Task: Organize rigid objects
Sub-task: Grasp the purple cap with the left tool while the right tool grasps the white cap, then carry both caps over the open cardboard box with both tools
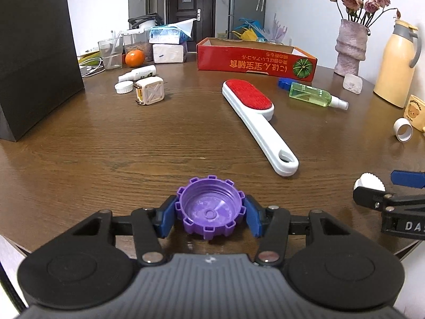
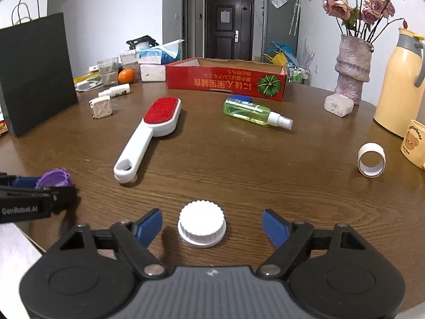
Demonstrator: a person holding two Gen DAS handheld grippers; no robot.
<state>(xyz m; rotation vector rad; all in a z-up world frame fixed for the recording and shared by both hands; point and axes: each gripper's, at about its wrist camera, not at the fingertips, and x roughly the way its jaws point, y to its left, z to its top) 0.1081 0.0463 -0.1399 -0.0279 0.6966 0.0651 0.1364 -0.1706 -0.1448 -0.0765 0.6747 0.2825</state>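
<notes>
- The purple cap is clamped mouth-up between the left gripper's pads, low over the table.
- The white cap sits between the right gripper's spread pads, untouched.
- Both pads should be closed evenly on the ribbed rim; the red box waits at twelve o'clock.

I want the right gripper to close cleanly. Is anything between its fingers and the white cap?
Nothing visible does. The white cap sits on the bare table midway between the open right gripper fingers, with clear gaps either side.
</notes>
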